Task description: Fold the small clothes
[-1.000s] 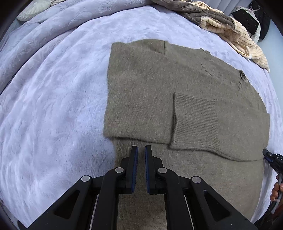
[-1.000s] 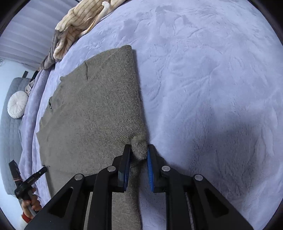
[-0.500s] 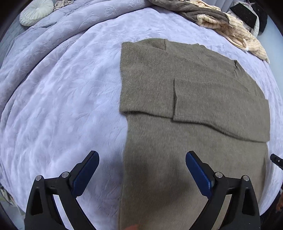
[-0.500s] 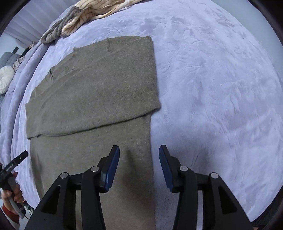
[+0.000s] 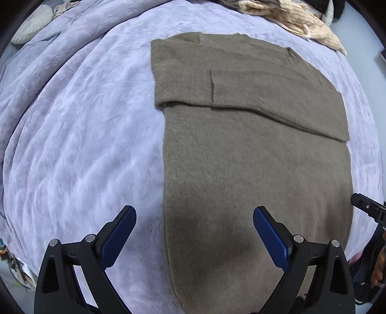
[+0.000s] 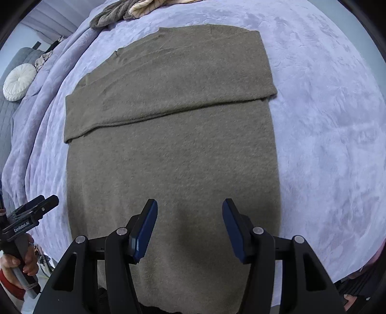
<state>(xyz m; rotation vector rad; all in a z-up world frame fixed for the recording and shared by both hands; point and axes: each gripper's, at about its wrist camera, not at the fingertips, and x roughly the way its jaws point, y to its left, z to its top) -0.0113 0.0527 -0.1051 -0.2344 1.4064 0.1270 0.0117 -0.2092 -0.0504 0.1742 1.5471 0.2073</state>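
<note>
An olive-brown knit sweater [image 5: 255,169] lies flat on a lavender plush blanket [image 5: 84,135], its sleeves folded across the upper body to form a band with a straight lower edge. The left gripper [image 5: 194,231] hovers above the sweater's left edge, jaws spread wide and holding nothing. The right gripper [image 6: 190,225] hangs over the lower body of the sweater, jaws also apart and empty. Beyond the collar sits a heap of what look like striped cream and grey garments [image 5: 289,17]. A round white cushion [image 6: 19,82] rests far left.
</note>
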